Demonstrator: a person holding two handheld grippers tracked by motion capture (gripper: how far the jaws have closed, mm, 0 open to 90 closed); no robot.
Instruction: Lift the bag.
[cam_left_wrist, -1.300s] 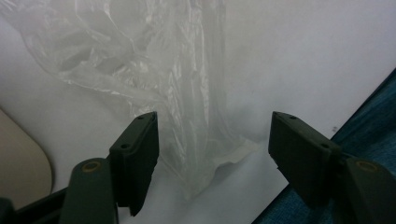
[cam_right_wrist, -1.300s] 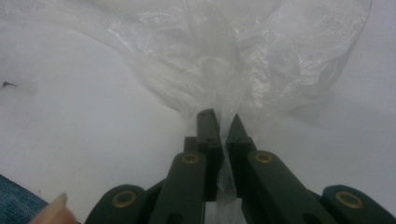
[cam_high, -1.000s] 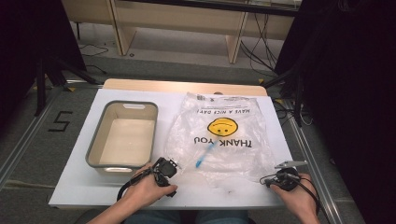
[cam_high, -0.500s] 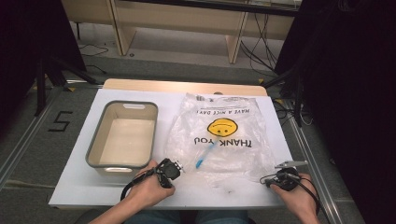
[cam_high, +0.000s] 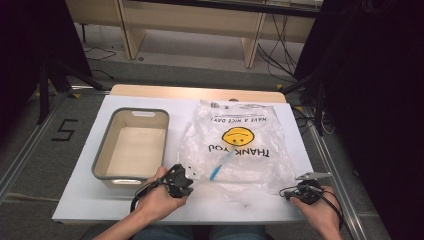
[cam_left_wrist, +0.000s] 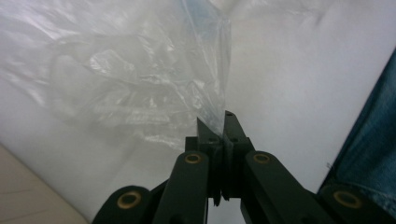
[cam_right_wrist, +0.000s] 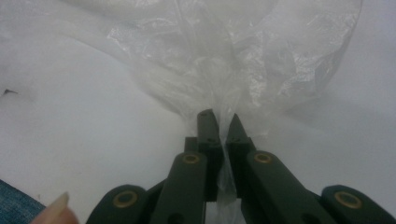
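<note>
- Lower left of the high view: the left gripper (cam_high: 179, 181) sits in the person's left hand (cam_high: 159, 197) at the near edge of the table (cam_high: 85, 170); its jaws have just been closing and now pinch the near left corner of the clear plastic bag (cam_high: 240, 150); in the left gripper view the film (cam_left_wrist: 212, 93) rises taut from between the closed jaws
- Lower right of the high view: the right gripper (cam_high: 306, 191), in the right hand (cam_high: 320, 212), has its jaws clamped on the bag's near right corner; in the right gripper view a bunched fold of the bag (cam_right_wrist: 224, 70) runs down between them
- Middle of the frame: the bag lies flat and crinkled on the table, its yellow smiley face (cam_high: 236, 135) upside down; a blue pen-like object (cam_high: 218, 169) lies inside it, near the left gripper
- Left of centre: a grey tub (cam_high: 102, 150) stands just beside the bag
- Upper frame: a wooden bench (cam_high: 190, 20) and cables (cam_high: 280, 55) on the floor
</note>
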